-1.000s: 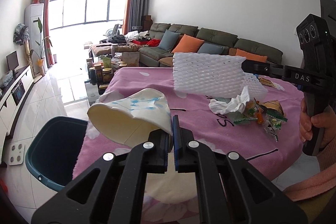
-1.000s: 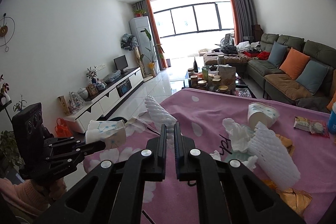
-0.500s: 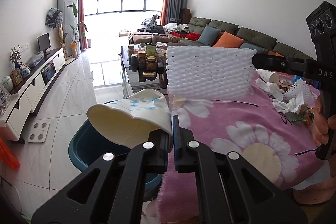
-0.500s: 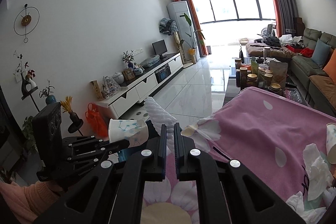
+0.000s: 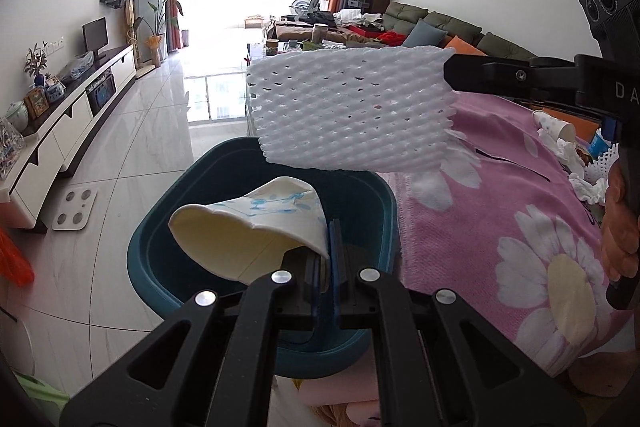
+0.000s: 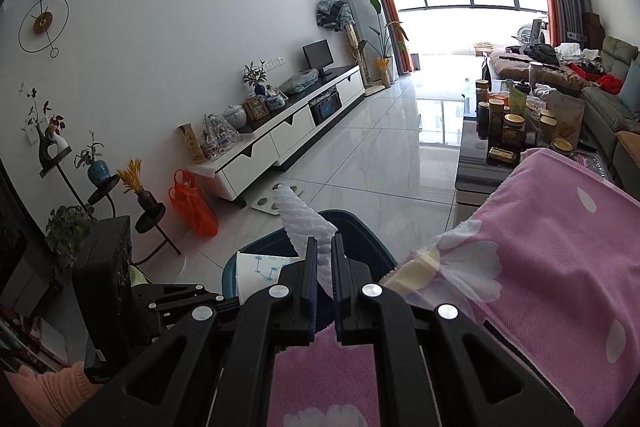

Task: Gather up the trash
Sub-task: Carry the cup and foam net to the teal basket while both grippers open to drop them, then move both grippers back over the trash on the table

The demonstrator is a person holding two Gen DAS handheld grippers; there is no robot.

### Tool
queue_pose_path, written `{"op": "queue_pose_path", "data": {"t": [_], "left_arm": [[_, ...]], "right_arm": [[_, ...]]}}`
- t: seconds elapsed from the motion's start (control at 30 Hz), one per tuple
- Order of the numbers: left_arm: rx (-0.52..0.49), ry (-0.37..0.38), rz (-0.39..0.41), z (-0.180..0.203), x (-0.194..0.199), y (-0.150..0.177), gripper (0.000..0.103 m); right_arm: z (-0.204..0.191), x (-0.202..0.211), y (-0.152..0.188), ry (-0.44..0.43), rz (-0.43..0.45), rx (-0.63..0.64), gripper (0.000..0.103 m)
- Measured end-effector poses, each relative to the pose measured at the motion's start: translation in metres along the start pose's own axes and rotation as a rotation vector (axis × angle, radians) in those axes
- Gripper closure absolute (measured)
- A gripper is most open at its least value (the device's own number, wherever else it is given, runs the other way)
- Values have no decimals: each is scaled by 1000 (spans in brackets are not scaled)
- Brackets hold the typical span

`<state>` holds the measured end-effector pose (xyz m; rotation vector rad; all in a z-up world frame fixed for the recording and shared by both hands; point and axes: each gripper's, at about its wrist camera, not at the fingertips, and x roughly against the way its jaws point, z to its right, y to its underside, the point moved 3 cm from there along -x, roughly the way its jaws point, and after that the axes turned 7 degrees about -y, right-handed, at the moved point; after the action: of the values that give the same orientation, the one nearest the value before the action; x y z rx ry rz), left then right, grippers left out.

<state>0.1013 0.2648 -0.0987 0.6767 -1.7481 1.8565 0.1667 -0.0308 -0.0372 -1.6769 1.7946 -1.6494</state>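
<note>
My left gripper (image 5: pixel 329 239) is shut on the rim of a crushed white paper cup (image 5: pixel 248 231) with blue print, held over the dark teal bin (image 5: pixel 168 227) on the floor. My right gripper (image 6: pixel 325 251) is shut on a white foam net sleeve (image 6: pixel 306 223), which hangs flat above the bin's far edge in the left wrist view (image 5: pixel 352 115). In the right wrist view the teal bin (image 6: pixel 360 231) sits just beyond the fingers, with the cup (image 6: pixel 260 269) and the left gripper (image 6: pixel 224 301) at lower left.
A table under a pink flowered cloth (image 5: pixel 500 211) stands right of the bin, with tissues and a paper cup (image 5: pixel 560 131) at its far right. A white scale (image 5: pixel 74 209) lies on the tiled floor. A TV cabinet (image 6: pixel 280 139) lines the left wall; a coffee table with jars (image 6: pixel 512 131) stands beyond.
Both grippers have swung left from over the table to above the teal bin, carrying the cup and the foam sleeve. The bin now lies directly under them.
</note>
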Motion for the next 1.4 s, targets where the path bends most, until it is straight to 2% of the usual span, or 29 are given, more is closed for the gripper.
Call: {"op": "queue_pose_path", "data": {"t": [0.17, 0.3, 0.43, 0.5, 0.77, 0.93, 1.0, 1.07, 1.27, 1.4], "left_arm": [[20, -8, -37, -4, -20, 5, 95], [56, -14, -50, -16, -29, 6, 68], [102, -12, -66, -26, -36, 6, 64], [121, -18, -63, -30, -37, 6, 61], [133, -36, 25, -27, -5, -4, 50], [69, -10, 127, 4, 33, -15, 38], [48, 24, 158, 18, 50, -16, 30], [15, 71, 180, 37, 61, -17, 29], [-110, 198, 184, 115, 75, -11, 26], [-179, 286, 164, 165, 76, -2, 26]], "right_arm": [[2, -30, 2, 4, -58, -22, 97], [4, -46, 6, 11, -99, -40, 94], [9, -57, 11, 22, -128, -68, 89], [12, -56, 12, 22, -127, -82, 81], [10, -25, 12, 16, -81, -69, 79], [6, 16, 16, 34, -27, -24, 71], [5, 35, 19, 49, -6, -8, 69], [6, 55, 23, 68, 18, 2, 67], [21, 121, 40, 150, 95, -13, 62], [39, 165, 56, 243, 137, -40, 58]]}}
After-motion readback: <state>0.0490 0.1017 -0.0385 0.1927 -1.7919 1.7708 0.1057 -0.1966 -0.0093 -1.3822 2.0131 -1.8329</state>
